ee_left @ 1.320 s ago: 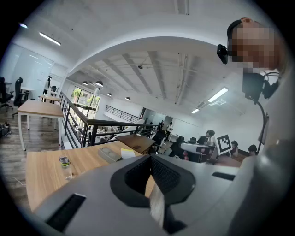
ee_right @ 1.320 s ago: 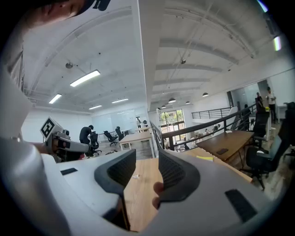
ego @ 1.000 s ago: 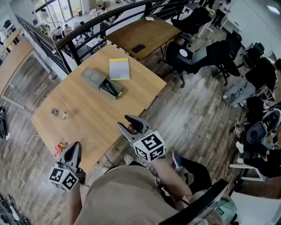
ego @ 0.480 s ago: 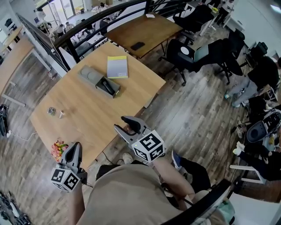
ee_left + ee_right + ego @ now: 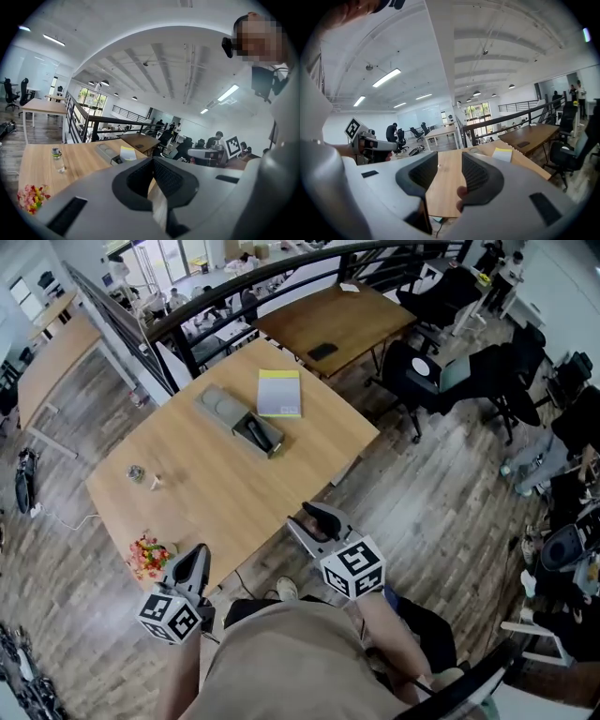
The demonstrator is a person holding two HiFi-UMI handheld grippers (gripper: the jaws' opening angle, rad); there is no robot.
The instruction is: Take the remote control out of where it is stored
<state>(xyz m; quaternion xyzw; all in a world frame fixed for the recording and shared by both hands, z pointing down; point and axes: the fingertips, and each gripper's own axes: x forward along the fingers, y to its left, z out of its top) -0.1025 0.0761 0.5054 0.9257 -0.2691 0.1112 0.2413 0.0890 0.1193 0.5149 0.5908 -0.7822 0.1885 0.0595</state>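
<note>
both grippers slide slightly right, no closer. remote control (image 5: 260, 435) lies far-left of the nearer right gripper (image 5: 310, 519), long axis slanting toward it; its fingers (image 5: 480, 176) barely parted, left gripper (image 5: 194, 559) clenched, empty.

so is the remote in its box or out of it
In. The dark remote lies inside the open grey box on the wooden table, with nothing holding it.

A beige shirt (image 5: 281, 667) is worn over dark trousers (image 5: 424, 620). The left claw (image 5: 192, 563) and right claw (image 5: 314, 521) are shelled in smooth grey and lined with black ribbed pads (image 5: 476, 176). Each is backed by a white cube (image 5: 353, 568) printed with black square markers.
</note>
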